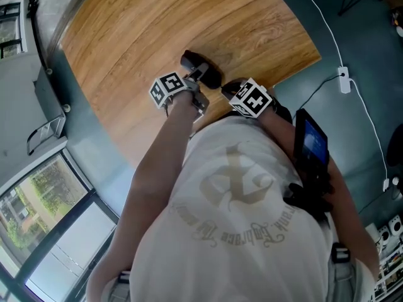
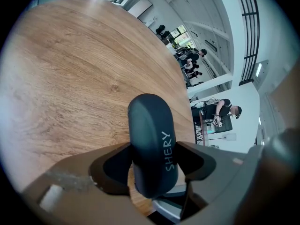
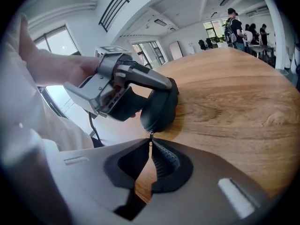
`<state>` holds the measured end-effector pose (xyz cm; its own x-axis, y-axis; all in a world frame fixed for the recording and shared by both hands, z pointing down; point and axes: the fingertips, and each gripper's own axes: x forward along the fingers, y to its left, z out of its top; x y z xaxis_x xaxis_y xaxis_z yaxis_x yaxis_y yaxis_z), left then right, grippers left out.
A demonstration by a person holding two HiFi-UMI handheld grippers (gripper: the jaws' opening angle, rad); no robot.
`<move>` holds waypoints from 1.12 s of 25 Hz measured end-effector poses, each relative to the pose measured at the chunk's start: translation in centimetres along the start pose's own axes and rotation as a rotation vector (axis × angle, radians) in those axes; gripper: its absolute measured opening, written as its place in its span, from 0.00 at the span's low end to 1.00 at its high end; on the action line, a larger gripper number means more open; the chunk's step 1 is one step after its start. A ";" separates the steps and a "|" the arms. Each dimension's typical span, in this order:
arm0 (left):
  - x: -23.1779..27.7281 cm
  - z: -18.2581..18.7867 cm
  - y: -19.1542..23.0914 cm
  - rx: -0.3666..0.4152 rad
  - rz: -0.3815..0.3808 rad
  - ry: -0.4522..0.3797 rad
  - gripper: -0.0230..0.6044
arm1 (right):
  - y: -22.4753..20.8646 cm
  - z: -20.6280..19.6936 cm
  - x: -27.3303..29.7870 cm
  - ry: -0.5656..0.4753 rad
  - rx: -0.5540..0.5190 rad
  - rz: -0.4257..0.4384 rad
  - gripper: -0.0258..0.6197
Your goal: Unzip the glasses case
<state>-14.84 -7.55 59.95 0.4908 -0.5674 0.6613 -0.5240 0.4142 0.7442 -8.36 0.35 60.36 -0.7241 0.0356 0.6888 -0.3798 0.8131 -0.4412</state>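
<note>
Nearest, the right gripper [image 3: 151,146] has its fingers [image 3: 166,161] drawn almost together, pinching the small zip pull [image 3: 150,136] right at their tips. Just beyond those tips is the rounded end of the dark glasses case [image 3: 159,109]; the pull hangs from it. Further on, the left gripper [image 2: 152,161] clamps the case across its body, one finger [image 2: 115,165] pressed to each side, so the case runs out past the fingertips and over the wooden worktop [image 2: 70,78].

The hold on the pull looks thin. Only the very tips have it, so a tug off the line of the zip would probably let the tab slip out. The left fingers also squeeze the case shut across its seam, which could bind the slider once it reaches them. If that clamp is too light, the whole case may swing toward the right fingers instead of opening.
</note>
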 end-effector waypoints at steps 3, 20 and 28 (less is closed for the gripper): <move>0.1 0.0 0.0 0.008 0.001 0.002 0.54 | 0.0 0.3 -0.7 0.007 -0.082 -0.039 0.08; 0.7 -0.7 -0.9 0.122 -0.029 0.085 0.52 | 0.4 0.7 -1.4 -0.197 0.680 0.370 0.05; 0.6 -1.3 -1.1 0.163 -0.024 0.128 0.52 | 0.7 0.8 -2.1 -0.243 0.777 0.444 0.05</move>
<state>-13.09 -7.46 59.69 0.5834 -0.4760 0.6581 -0.6118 0.2755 0.7415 -7.56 0.38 58.20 -0.9630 0.0567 0.2635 -0.2544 0.1327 -0.9580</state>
